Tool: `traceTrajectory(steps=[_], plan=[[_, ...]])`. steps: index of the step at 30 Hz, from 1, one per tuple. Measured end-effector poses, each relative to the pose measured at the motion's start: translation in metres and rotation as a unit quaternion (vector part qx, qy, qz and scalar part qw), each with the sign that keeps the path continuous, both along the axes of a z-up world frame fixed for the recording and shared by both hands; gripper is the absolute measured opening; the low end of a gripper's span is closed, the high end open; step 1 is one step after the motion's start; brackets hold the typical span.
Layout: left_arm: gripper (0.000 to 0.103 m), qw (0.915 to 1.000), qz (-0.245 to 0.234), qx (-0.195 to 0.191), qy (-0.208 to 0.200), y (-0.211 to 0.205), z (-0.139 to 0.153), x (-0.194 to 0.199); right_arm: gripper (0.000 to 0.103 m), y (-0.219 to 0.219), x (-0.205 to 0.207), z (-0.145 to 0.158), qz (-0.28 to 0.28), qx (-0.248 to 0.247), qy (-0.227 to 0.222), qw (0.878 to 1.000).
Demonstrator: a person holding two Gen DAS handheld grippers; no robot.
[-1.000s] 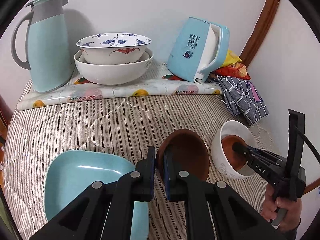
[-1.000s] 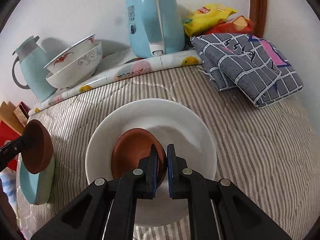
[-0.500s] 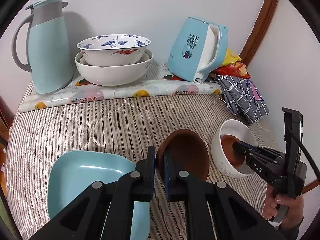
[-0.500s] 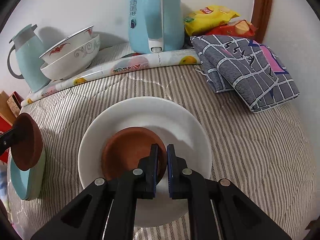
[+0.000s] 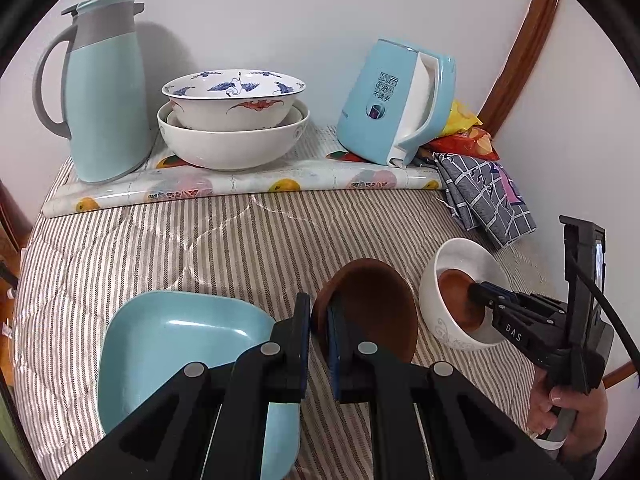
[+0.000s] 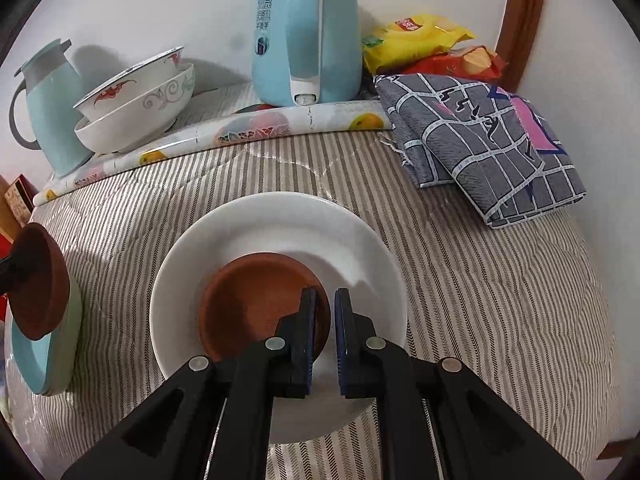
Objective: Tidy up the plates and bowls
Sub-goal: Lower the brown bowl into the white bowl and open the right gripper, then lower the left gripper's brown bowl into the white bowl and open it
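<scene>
Nearest, left gripper [image 5: 319,322]: pinching the rim of a brown saucer [image 5: 372,304], which it holds tilted on edge above the striped cloth [image 5: 200,248], just right of the blue square plate [image 5: 168,344].
Right gripper [image 6: 325,330]: fingers a little apart, straddling the right rim of a second brown saucer [image 6: 248,308]; whether the pads press on that rim cannot be told.
Second brown saucer: lying flat inside the white bowl [image 6: 280,224], left of the bowl's middle.
White bowl: resting on the striped cloth, right of the blue square plate; in the left wrist view it shows as a deep bowl with a grey scroll pattern on its outer wall.
Grey checked cloth [image 6: 488,140]: folded, beyond the white bowl on the right.
Fruit-print mat [image 5: 240,184]: along the far edge of the striped cloth, near the wall.
Stacked bowls [image 5: 234,120]: on the mat, a painted bowl with blue birds nested in a larger white one.
Blue jug [image 5: 106,88]: upright, just left of the stacked bowls.
Blue kettle [image 5: 396,104]: on the mat, right of the stacked bowls.
Snack packets [image 6: 420,36]: in the far corner behind the grey checked cloth.
</scene>
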State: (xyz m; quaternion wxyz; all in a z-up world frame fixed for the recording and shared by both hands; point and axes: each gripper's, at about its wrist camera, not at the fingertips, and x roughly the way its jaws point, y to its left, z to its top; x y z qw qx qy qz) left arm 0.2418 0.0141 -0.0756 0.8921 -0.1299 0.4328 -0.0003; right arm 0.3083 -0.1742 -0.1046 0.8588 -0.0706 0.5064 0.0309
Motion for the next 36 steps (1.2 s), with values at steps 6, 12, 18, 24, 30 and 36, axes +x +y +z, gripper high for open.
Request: traceTrajectory(steps=[6, 12, 18, 24, 30, 36], plan=[[0.008, 0.9999, -0.004, 0.004, -0.009, -0.007, 0.01, -0.006, 0.01, -0.007, -0.014, 0.013, -0.008, 0.013, -0.015, 1.0], [0.008, 0.9998, -0.008, 0.005, -0.015, -0.017, 0.016, -0.013, 0.011, -0.019, -0.035, 0.028, -0.014, 0.032, -0.032, 0.999], [0.008, 0.9996, -0.018, 0.006, -0.019, -0.033, 0.018, -0.014, 0.02, -0.028, -0.06, 0.04, -0.015, 0.036, -0.044, 0.998], [0.009, 0.9991, -0.037, 0.003, -0.022, -0.054, 0.019, -0.008, 0.02, -0.04, -0.078, 0.052, -0.018, 0.037, -0.056, 0.998], [0.009, 0.9977, -0.062, 0.005, -0.026, -0.076, 0.022, 0.0, 0.02, -0.05, -0.089, 0.053, -0.029, 0.037, -0.055, 0.997], [0.009, 0.9967, -0.079, 0.005, -0.019, -0.089, 0.017, 0.011, 0.021, -0.057, -0.096, 0.05, -0.043, 0.043, -0.054, 0.997]])
